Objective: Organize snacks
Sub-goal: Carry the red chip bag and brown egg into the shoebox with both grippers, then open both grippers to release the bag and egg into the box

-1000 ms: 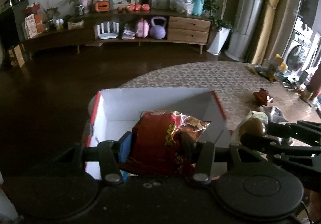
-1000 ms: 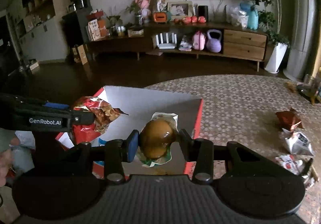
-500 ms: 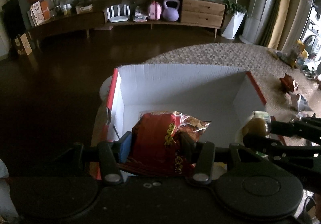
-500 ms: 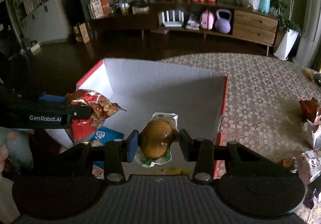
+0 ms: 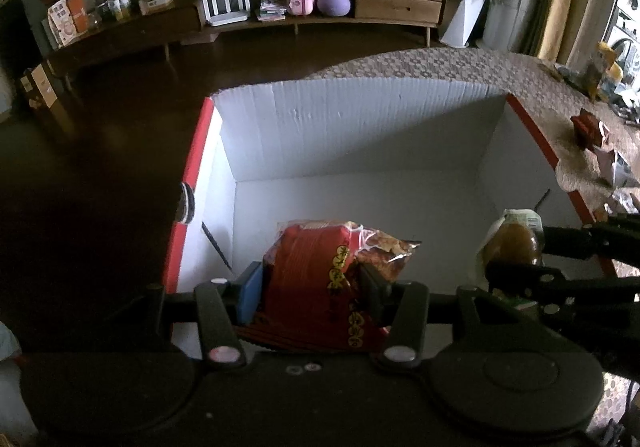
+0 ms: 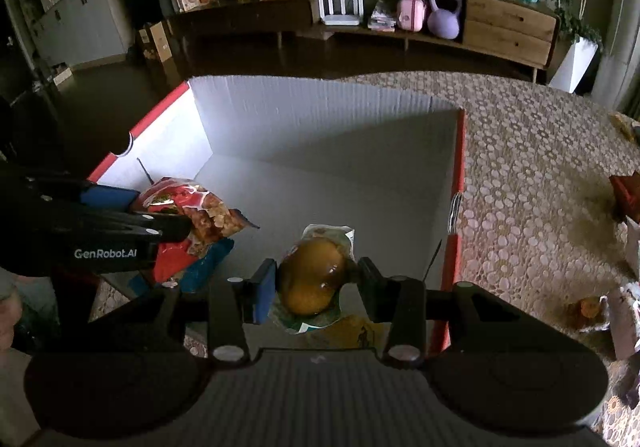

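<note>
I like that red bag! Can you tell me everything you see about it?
The red snack bag is shiny crinkly plastic with yellow writing and a clear top end showing brownish snacks. The left claw is shut on its middle, holding it over the open white cardboard box, near the box's left wall, above a blue packet.

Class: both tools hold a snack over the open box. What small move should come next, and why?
Probably lower both and release: the left tool grips the red chip bag and the right tool grips the brown packaged snack, both already inside the white box's walls.
</note>
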